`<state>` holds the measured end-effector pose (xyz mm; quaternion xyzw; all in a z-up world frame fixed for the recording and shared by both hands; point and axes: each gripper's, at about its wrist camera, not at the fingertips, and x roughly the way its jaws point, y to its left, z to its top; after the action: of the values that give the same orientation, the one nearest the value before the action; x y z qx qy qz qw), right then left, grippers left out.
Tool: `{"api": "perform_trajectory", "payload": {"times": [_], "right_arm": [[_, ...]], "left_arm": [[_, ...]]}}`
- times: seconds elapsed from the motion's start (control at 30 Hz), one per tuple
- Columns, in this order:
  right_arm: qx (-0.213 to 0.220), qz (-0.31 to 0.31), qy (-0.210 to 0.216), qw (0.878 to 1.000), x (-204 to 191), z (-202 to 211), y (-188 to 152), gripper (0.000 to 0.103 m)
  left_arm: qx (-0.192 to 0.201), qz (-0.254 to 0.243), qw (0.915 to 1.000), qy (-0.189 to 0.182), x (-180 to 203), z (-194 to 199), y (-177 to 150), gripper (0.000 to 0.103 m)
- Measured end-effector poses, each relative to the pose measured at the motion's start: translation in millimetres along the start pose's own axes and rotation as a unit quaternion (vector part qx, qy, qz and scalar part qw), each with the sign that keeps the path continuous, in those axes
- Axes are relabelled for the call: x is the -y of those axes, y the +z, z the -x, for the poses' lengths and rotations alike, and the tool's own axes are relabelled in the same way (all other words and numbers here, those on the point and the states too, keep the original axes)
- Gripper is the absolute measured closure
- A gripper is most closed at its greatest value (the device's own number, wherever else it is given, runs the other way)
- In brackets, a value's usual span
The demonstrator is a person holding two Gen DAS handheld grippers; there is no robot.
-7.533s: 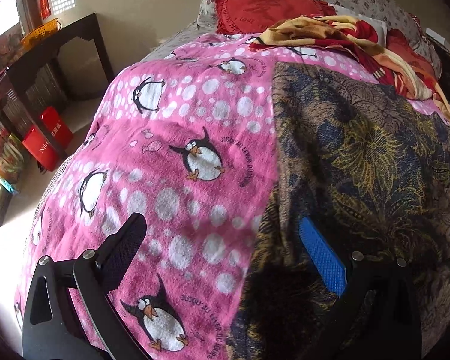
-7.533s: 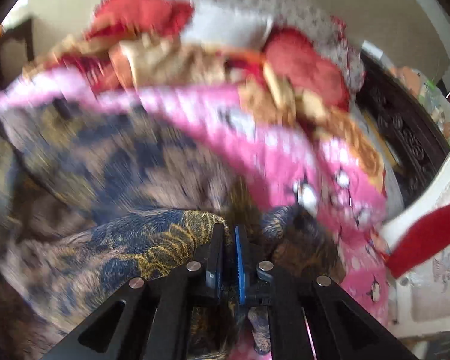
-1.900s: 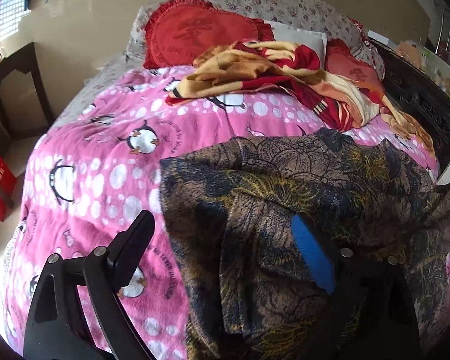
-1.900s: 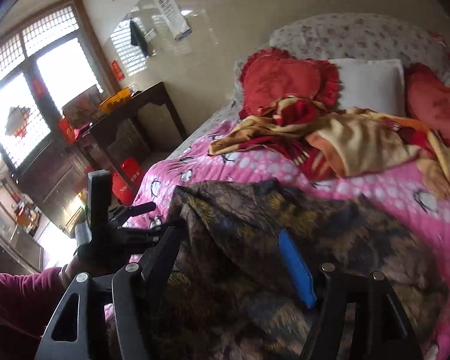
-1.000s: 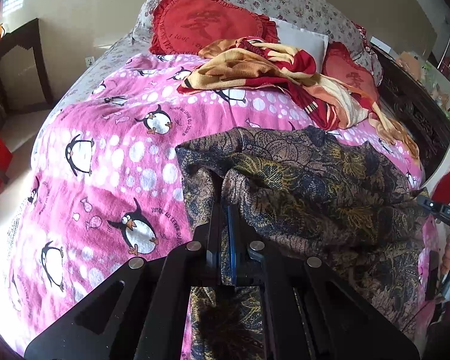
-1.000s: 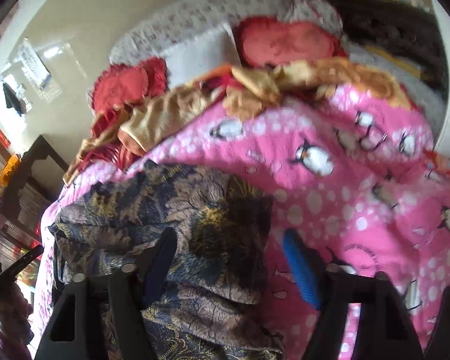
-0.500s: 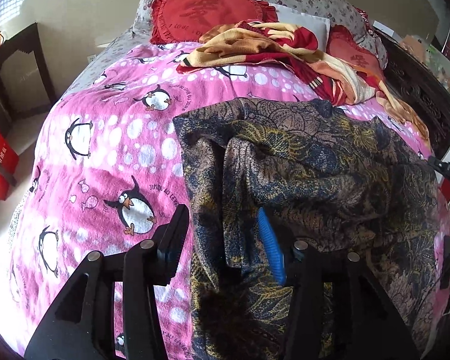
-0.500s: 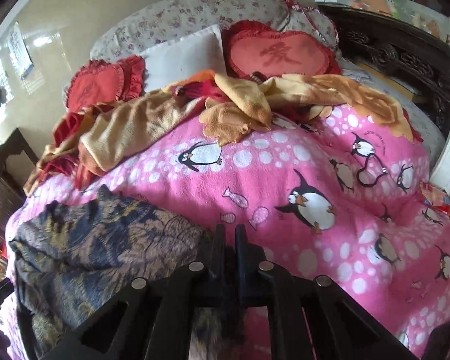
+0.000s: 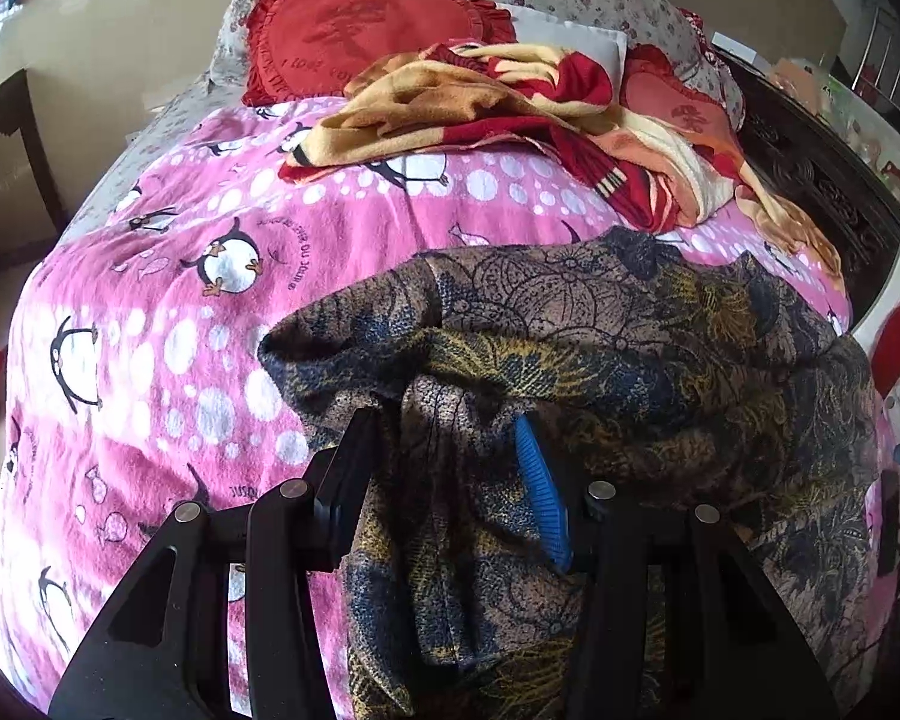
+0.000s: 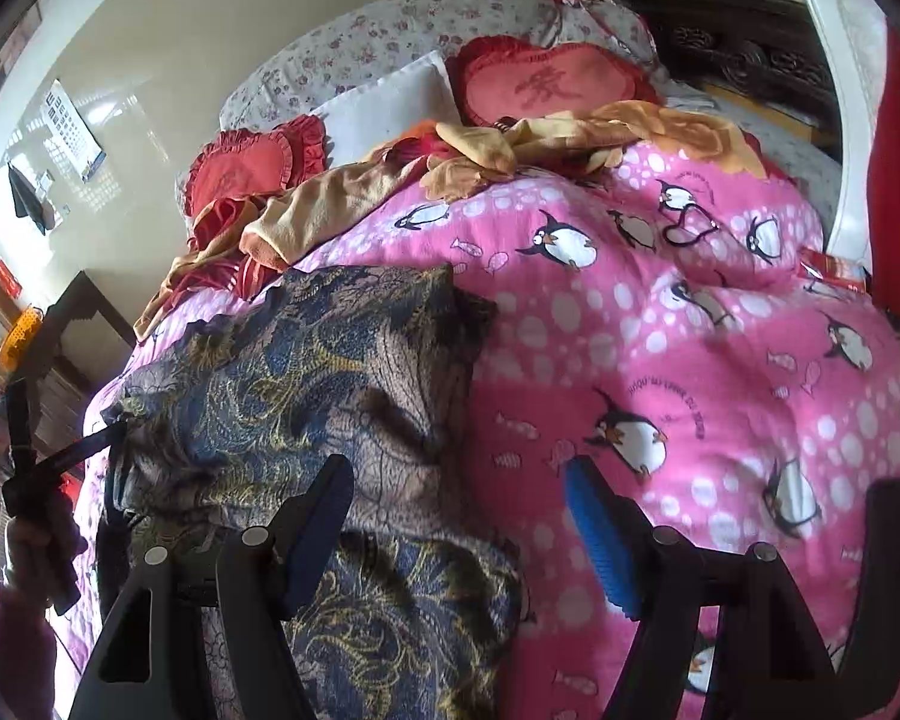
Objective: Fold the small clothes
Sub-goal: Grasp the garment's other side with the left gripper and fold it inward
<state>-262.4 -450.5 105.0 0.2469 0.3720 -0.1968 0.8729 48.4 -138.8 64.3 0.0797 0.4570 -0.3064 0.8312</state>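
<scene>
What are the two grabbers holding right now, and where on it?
Nothing is held. The left gripper stands open astride a raised fold of the dark patterned garment, not pinching it. The right gripper is opening over the garment's edge.

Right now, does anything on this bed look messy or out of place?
Yes. The dark patterned garment lies bunched and creased on the pink penguin blanket, not flat, with a ridge of cloth standing between the open left gripper fingers. Behind it a yellow and red blanket lies crumpled against the red cushion.

Black skeletal left gripper [image 9: 450, 438] and right gripper [image 10: 456, 498] with silver screws, ribbed blue pads; sleeve [image 10: 6, 636] seemingly pale pink.
</scene>
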Motion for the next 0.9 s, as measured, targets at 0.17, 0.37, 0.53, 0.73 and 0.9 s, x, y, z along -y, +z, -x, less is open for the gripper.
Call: {"api": "perform_trajectory", "payload": {"times": [0.17, 0.37, 0.53, 0.73, 0.9], "right_arm": [[0.006, -0.007, -0.003, 1.000, 1.1, 0.7, -4.3, 0.032], [0.007, 0.013, -0.002, 1.000, -7.7, 1.1, -5.1, 0.032], [-0.002, -0.009, 0.007, 1.000, -7.1, -7.0, -7.1, 0.032], [-0.004, 0.004, 0.004, 1.000, -8.9, -5.0, -11.7, 0.032], [-0.006, -0.010, 0.001, 1.000, -2.0, -6.5, -12.5, 0.032]], "left_arm": [[-0.007, -0.023, 0.9997, 0.008, 6.4, -1.4, 1.8, 0.056], [0.013, -0.029, 0.9992, -0.025, 8.7, 16.8, 6.8, 0.056], [-0.012, -0.034, 0.9992, 0.016, 14.4, -5.3, 6.5, 0.055], [-0.018, -0.032, 0.9992, 0.012, 16.2, -14.5, 5.3, 0.079], [0.030, -0.023, 0.9993, 0.006, 15.6, 22.5, 11.5, 0.093]]}}
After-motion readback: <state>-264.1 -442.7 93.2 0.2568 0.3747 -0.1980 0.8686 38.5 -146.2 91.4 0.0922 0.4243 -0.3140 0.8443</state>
